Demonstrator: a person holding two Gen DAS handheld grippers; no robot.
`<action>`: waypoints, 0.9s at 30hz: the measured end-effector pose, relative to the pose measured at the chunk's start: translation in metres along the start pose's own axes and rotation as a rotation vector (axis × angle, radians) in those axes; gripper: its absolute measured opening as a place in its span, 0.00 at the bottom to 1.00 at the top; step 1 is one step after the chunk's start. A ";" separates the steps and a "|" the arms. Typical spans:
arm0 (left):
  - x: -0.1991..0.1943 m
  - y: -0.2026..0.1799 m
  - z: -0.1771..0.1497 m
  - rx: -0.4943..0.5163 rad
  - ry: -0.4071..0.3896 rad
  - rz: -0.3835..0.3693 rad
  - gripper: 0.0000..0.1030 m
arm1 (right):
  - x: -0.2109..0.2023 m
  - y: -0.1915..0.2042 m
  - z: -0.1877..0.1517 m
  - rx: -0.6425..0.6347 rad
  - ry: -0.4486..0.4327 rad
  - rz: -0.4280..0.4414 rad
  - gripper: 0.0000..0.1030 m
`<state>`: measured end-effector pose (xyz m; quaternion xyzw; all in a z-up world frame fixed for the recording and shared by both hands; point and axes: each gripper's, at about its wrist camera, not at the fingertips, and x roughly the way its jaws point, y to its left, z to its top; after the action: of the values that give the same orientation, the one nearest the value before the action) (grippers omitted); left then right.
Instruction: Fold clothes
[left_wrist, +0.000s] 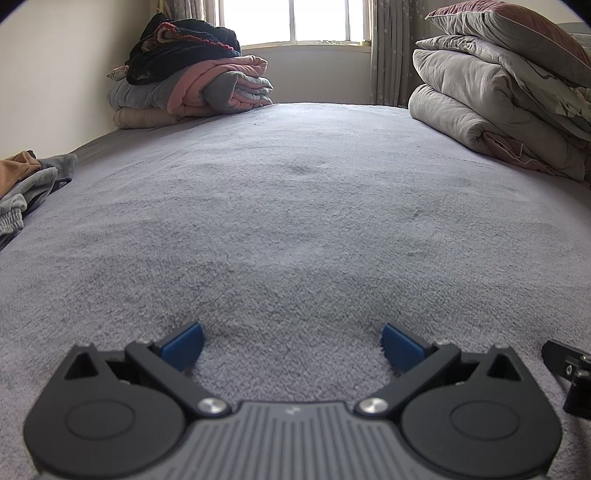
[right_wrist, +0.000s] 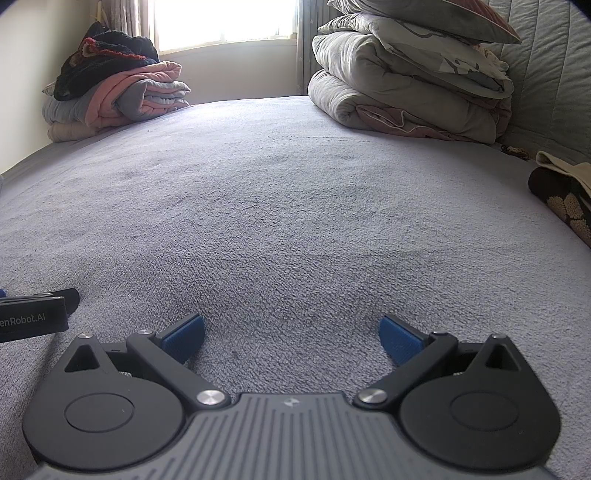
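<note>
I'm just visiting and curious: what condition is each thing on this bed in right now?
Left hand-held gripper: open, holding nothing.
Right hand-held gripper: open, holding nothing.
Loose clothes: crumpled, unfolded, at the bed's left edge.
Blanket stack: folded, dark garment heaped on top.
Quilts: folded, stacked.

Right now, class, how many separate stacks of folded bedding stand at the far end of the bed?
2. The pink-and-grey stack stands at the far left by the wall; the grey quilt stack stands at the far right beside the curtain. More may lie out of view.

I get soft daylight from the window (right_wrist: 225, 18), blown out to white glare in my right view, with fisheye bending the edges.
</note>
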<state>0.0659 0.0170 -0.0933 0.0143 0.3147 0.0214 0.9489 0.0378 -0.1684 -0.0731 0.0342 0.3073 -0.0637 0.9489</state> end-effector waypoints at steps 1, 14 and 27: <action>0.000 0.000 0.000 0.000 0.000 0.000 1.00 | 0.000 0.000 0.000 -0.001 0.000 0.000 1.00; -0.001 -0.001 -0.001 -0.002 0.000 0.002 1.00 | 0.000 -0.001 0.000 -0.001 0.000 0.002 1.00; -0.001 -0.001 -0.001 -0.001 0.001 0.002 1.00 | 0.001 -0.001 0.000 -0.002 0.001 0.004 1.00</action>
<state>0.0642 0.0158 -0.0934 0.0140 0.3151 0.0225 0.9487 0.0385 -0.1695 -0.0734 0.0339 0.3076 -0.0615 0.9489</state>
